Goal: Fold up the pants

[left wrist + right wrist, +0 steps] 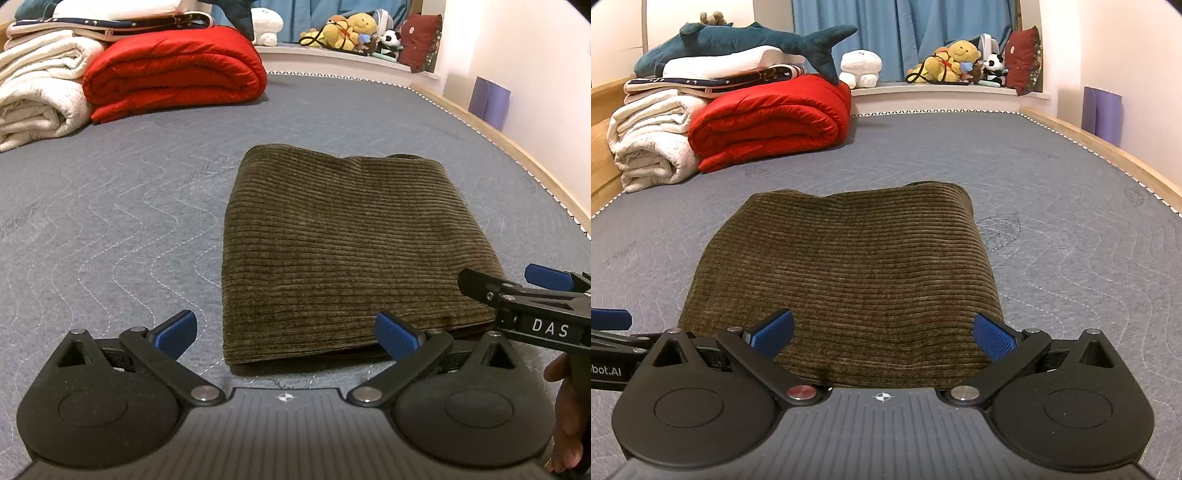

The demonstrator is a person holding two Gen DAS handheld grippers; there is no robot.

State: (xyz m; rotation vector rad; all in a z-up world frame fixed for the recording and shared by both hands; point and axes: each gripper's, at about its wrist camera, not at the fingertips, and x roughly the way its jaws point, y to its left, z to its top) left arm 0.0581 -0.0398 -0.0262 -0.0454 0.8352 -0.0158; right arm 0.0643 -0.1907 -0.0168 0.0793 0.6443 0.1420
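The olive-brown corduroy pants (343,254) lie folded into a compact rectangle on the grey quilted bed (110,206). My left gripper (286,334) is open and empty, hovering at the near left corner of the pants. My right gripper (882,334) is open and empty, just above the near edge of the pants (849,273). The right gripper also shows at the right edge of the left wrist view (517,284), beside the pants' near right corner. A blue fingertip of the left gripper (609,319) shows at the left edge of the right wrist view.
A red folded quilt (173,70) and white rolled blankets (37,92) sit at the far left, with a plush shark (746,40) on top. Stuffed toys (953,61) and a red cushion (1025,59) line the window sill. A wooden bed rail (1108,155) runs along the right.
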